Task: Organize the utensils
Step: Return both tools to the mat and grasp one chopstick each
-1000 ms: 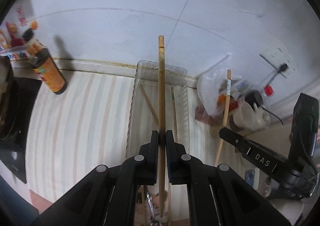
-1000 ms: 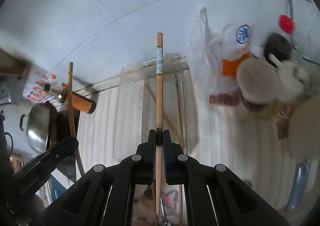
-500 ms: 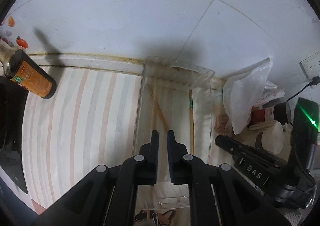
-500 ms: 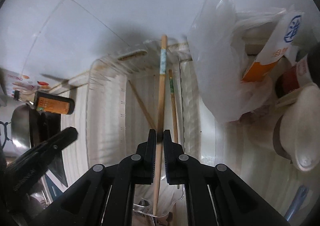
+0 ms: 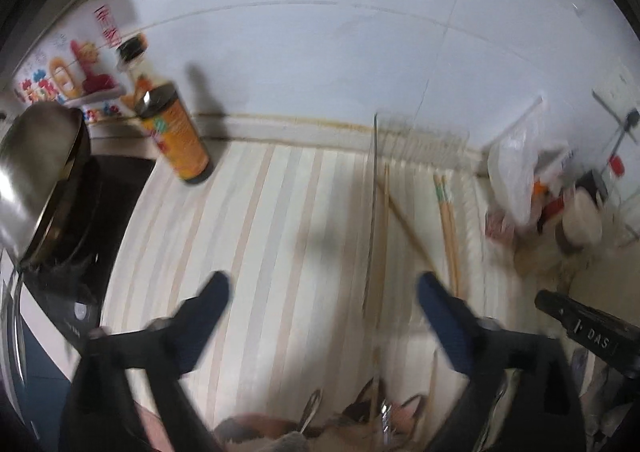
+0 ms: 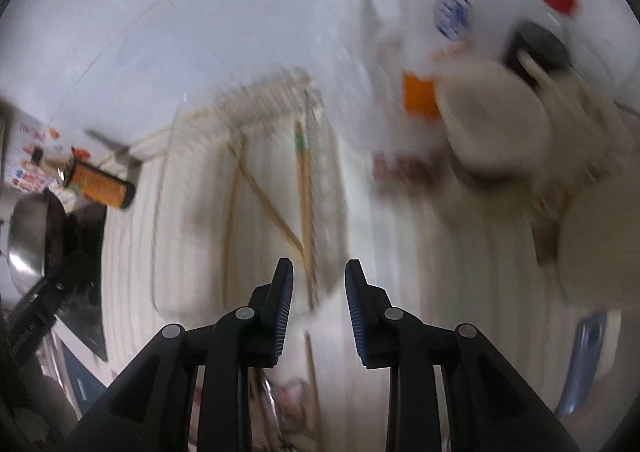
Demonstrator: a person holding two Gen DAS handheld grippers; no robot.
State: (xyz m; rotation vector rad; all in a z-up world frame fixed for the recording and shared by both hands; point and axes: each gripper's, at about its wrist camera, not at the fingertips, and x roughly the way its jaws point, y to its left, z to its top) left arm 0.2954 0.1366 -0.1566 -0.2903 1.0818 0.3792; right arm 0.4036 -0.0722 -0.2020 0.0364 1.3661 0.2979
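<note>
A clear plastic tray (image 5: 374,187) (image 6: 176,211) lies on the striped counter with several wooden chopsticks (image 5: 446,211) (image 6: 305,179) in it, two crossed, two side by side with green bands. My left gripper (image 5: 322,288) hangs above the counter just left of the tray, its jaws opening wide with nothing between them. My right gripper (image 6: 319,272) hovers over the tray's near end, its jaws opening; a chopstick lying in the tray shows through the gap, untouched. More utensils (image 5: 312,412) lie blurred at the bottom edge.
An orange-labelled bottle (image 5: 176,135) (image 6: 100,183) stands by the wall at the left, next to a steel pot (image 5: 36,171) on a black hob. A plastic bag (image 5: 516,171) and white containers (image 6: 496,123) crowd the right. The right gripper's body (image 5: 588,332) shows beside the tray.
Both grippers have let go of their chopsticks, which now lie in the tray. Both jaws have opened, the left very wide, and the left view has swung to the left.
</note>
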